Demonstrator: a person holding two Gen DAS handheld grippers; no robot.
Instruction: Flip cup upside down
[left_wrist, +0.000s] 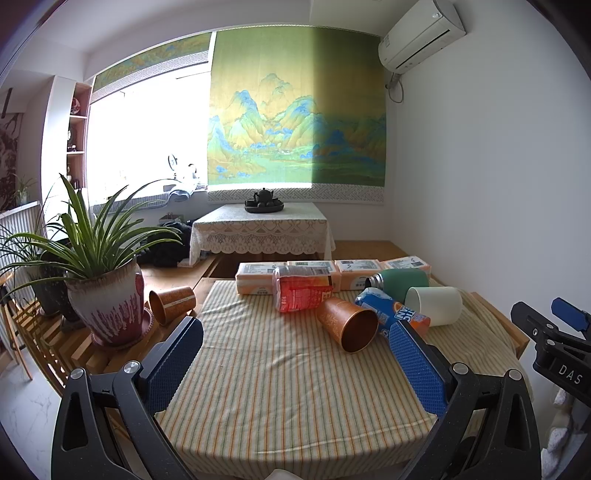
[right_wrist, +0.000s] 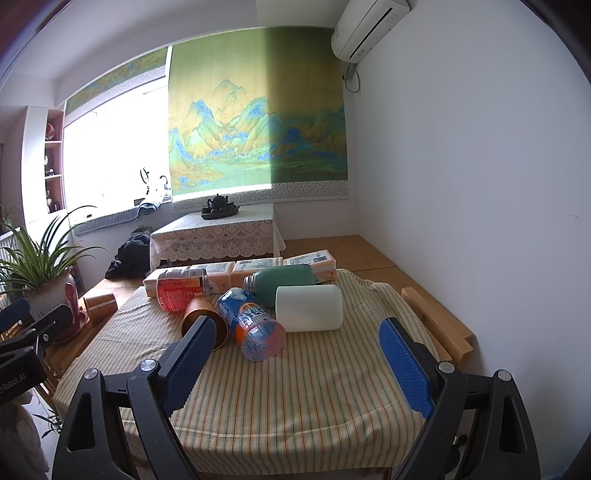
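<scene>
The brown cup (left_wrist: 347, 325) lies on its side near the middle of the striped tablecloth (left_wrist: 280, 387), open mouth turned toward me, its base pointing back at the red snack bag (left_wrist: 301, 291). It is empty as far as I can see into it. A blue and orange bottle (left_wrist: 391, 314) lies just beside its right flank, touching or nearly so (I cannot tell which). Beyond that, a white cup (left_wrist: 434, 305) also lies tipped, apparently empty, with a green flask (left_wrist: 399, 282) behind it and a row of tissue packs (left_wrist: 332, 273) along the far edge. Another brown cup (left_wrist: 171, 303) lies off the cloth by the potted plant (left_wrist: 107, 295).

I judge the task as not yet begun: nothing is gripped. My left gripper (left_wrist: 295, 365) hangs short of the cup with its jaws spread wide and nothing between them. My right gripper (right_wrist: 297, 363) is likewise wide and empty, hovering over the near part of the cloth.

Next I would bring the left gripper forward so the pads straddle the cup's wall, close, lift, and rotate until the rim faces down. The neighbouring bottle leaves little room for the right-hand pad, so I would expect to come in carefully.
</scene>
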